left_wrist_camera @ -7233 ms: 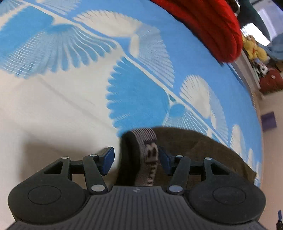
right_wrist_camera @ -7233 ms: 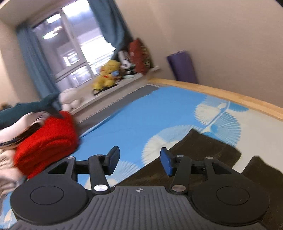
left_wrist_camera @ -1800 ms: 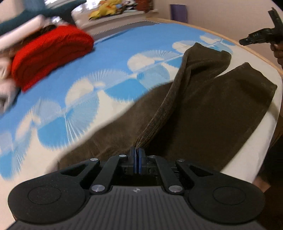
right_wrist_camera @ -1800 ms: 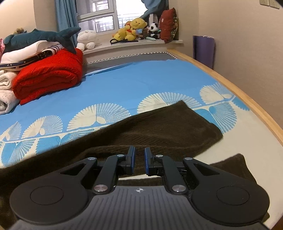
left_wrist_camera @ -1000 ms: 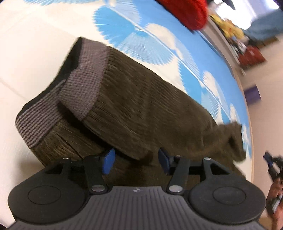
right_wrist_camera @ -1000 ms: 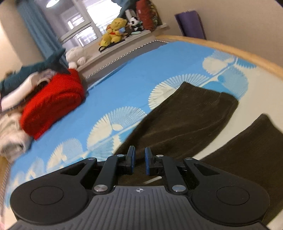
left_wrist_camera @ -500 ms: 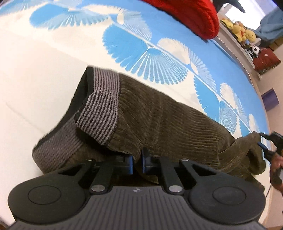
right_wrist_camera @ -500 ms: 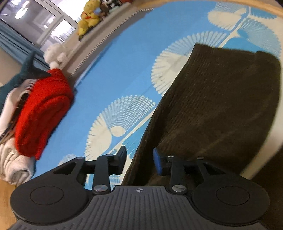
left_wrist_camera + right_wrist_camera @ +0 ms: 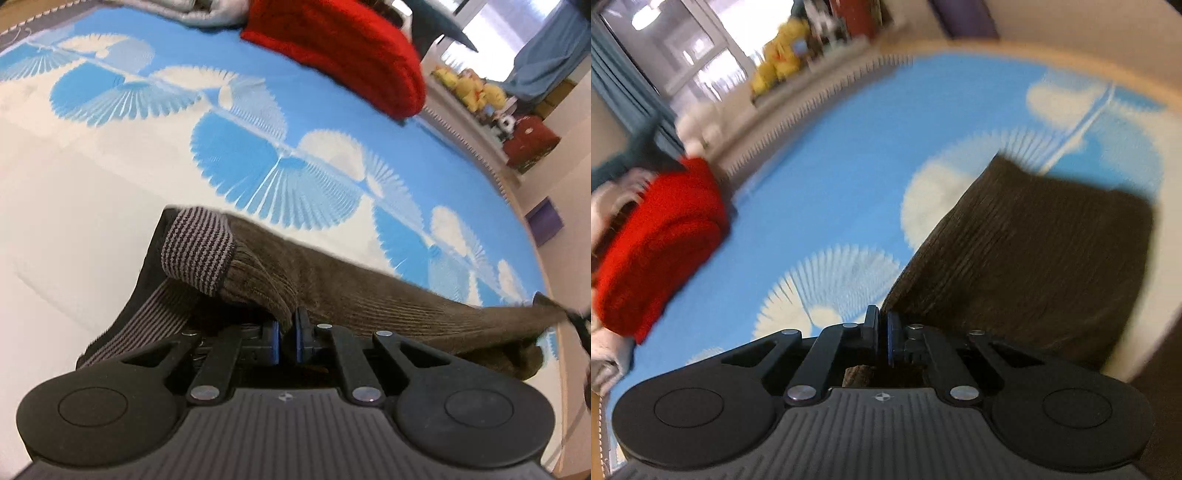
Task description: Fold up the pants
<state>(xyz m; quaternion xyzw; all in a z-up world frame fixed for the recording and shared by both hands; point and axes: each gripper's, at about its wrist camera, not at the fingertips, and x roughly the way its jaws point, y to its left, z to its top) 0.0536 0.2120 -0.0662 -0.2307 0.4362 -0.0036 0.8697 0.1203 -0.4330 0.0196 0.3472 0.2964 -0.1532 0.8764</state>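
Pants [image 9: 332, 280], soft limp corduroy, lie low in the frame on the bed [image 9: 110, 177]; left tool [image 9: 286, 334] pinches cloth near the striped waistband [image 9: 195, 251]; right tool [image 9: 881, 334] clamps a leg edge; hold hems.

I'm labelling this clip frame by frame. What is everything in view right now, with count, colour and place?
dark brown corduroy pants: one, striped grey waistband, lying across the bed's near side.
blue and white fan-print bedsheet: one, covering the bed.
folded red knit blanket: one, far side of the bed.
yellow plush toys: several, on the window ledge.
dark red cushion: one, ledge end.
purple rolled mat: one, against the wall.
blue curtains: at the window.
left gripper: black, blue fingers shut on the pants near the waistband.
right gripper: black, shut on the pants' edge.
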